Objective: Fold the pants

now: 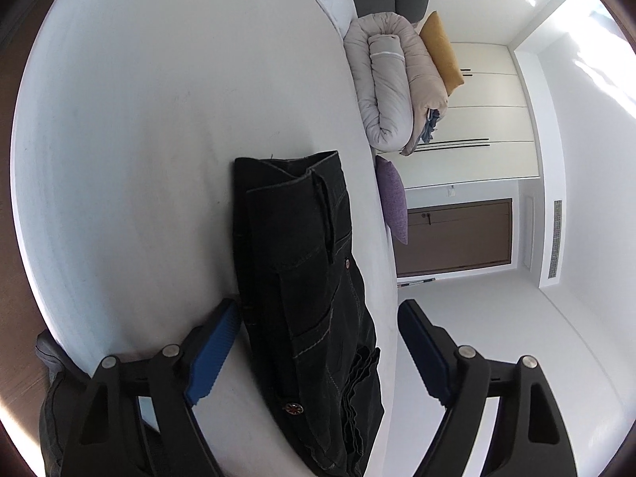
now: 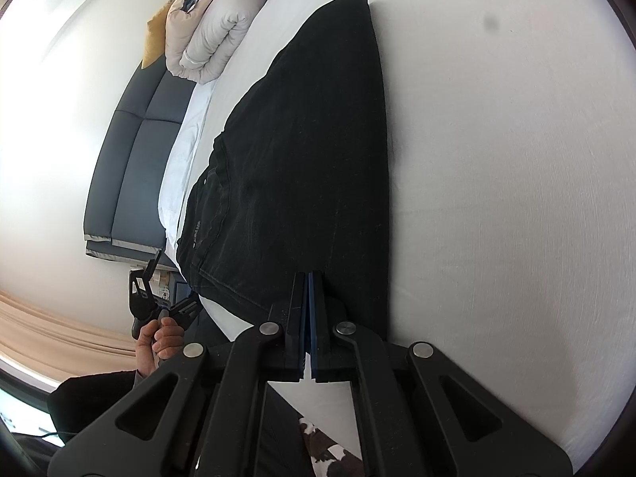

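Note:
Black denim pants [image 1: 310, 298] lie folded on the white bed [image 1: 159, 139]. In the left wrist view the waistband end with its rivet button sits between my fingers. My left gripper [image 1: 318, 310] is open, its blue pads on either side of the pants without gripping them. In the right wrist view the pants [image 2: 302, 151] stretch away across the bed [image 2: 497, 198]. My right gripper [image 2: 309, 278] is shut, its blue pads pressed together at the near edge of the fabric; whether cloth is pinched between them is unclear. My left gripper also shows in the right wrist view [image 2: 159, 298], held in a hand.
A rolled beige duvet [image 1: 391, 87], a yellow pillow [image 1: 441, 51] and a purple pillow [image 1: 393, 198] lie at the bed's far side. A dark padded headboard [image 2: 131, 167] stands by the wall. A brown door [image 1: 457, 238] and white wardrobes are beyond.

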`<state>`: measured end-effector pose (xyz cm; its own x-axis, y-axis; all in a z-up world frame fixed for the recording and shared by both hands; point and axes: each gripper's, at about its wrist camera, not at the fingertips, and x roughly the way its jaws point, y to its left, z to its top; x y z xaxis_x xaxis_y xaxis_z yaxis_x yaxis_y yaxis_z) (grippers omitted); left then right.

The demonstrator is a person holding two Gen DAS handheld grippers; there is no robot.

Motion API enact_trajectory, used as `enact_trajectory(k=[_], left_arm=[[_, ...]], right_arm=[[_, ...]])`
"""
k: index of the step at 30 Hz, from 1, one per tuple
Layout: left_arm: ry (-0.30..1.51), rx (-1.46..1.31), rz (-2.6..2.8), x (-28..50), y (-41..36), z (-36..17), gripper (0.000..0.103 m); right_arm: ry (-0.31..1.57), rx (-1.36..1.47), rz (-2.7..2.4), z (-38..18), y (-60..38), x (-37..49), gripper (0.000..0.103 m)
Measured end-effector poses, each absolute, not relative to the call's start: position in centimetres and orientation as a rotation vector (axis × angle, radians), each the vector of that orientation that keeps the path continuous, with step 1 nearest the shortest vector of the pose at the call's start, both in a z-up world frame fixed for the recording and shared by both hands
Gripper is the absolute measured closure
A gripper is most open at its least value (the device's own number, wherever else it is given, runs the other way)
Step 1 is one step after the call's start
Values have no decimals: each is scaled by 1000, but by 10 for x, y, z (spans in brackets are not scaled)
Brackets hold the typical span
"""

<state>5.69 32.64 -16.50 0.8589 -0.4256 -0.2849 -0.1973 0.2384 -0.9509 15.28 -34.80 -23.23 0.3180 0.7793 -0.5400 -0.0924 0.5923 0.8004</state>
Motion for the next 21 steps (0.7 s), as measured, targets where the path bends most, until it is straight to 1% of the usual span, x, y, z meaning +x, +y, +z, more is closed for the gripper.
enact_trajectory(k=[4,6,8,9,10,11,12,14,17,20,21], left_arm=[[551,-1387,-180,66,331,-164,22],[553,-1380,-183,71,331,-162,30],[550,-1383,-184,76,332,-162,41],[543,-1388,-185,77,334,-163,44],[535,-1389,-185,80,335,-164,51],[535,-1394,-183,82,337,-166,60],[538,-1407,-179,85,338,-169,65],[545,-1415,-184,89,338,-174,79],[552,-1386,-181,89,336,-174,85],[555,-1351,-169,88,335,-170,88],[556,-1325,-166,87,333,-166,88]], right_arm=[[1105,750,651,-232,-348,152,103],[1104,751,651,-232,-349,152,103],[1104,750,651,-231,-349,152,103],[1105,750,651,-232,-349,152,103],[1105,751,651,-232,-349,152,103],[1105,751,651,-232,-349,152,103],[1105,753,652,-231,-348,152,103],[1105,758,653,-231,-349,153,103],[1117,758,641,-226,-348,153,103],[1127,711,629,-208,-342,156,103],[1125,697,640,-200,-338,159,99]])
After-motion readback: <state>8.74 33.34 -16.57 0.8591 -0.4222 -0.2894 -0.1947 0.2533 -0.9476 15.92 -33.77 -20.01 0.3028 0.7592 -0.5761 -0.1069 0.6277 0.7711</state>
